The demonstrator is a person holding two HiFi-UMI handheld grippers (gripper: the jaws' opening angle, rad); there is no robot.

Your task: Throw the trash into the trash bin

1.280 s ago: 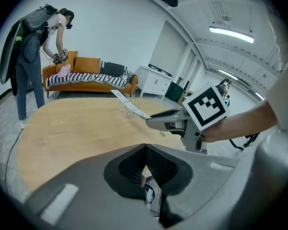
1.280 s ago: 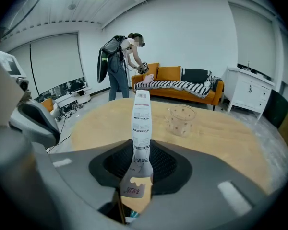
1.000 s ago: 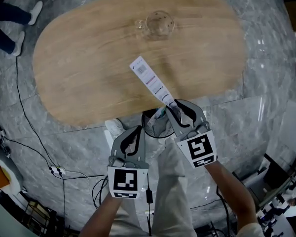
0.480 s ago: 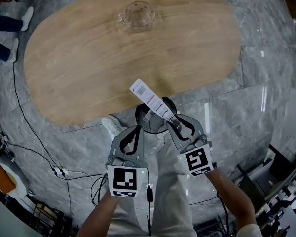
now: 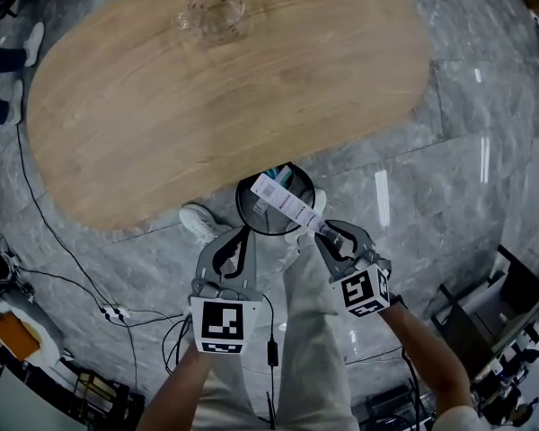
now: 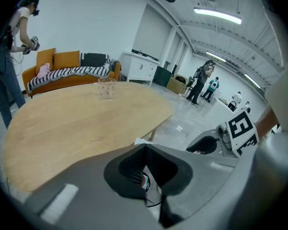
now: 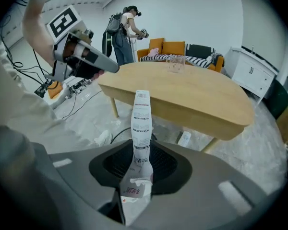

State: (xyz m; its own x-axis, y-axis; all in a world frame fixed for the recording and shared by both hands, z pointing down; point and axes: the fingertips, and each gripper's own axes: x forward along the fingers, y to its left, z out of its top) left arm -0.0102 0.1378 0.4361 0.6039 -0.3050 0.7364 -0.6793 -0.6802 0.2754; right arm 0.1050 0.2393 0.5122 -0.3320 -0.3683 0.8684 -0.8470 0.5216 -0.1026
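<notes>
Long flat wrapper [image 5: 284, 201] pinched in right gripper [image 5: 319, 231] over round dark bin [image 5: 254, 219], centre frame. Left gripper [image 5: 243, 233] closed, empty; bin's inside obscured.

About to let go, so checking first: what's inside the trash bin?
In the head view the trash bin shows a pale interior and a small teal item by its far rim. The paper strip, clamped in the right gripper, crosses the opening and hides what lies beneath.

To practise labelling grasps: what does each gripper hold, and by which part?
The right gripper holds the long white printed packet by its near end; the left gripper holds nothing.
</notes>
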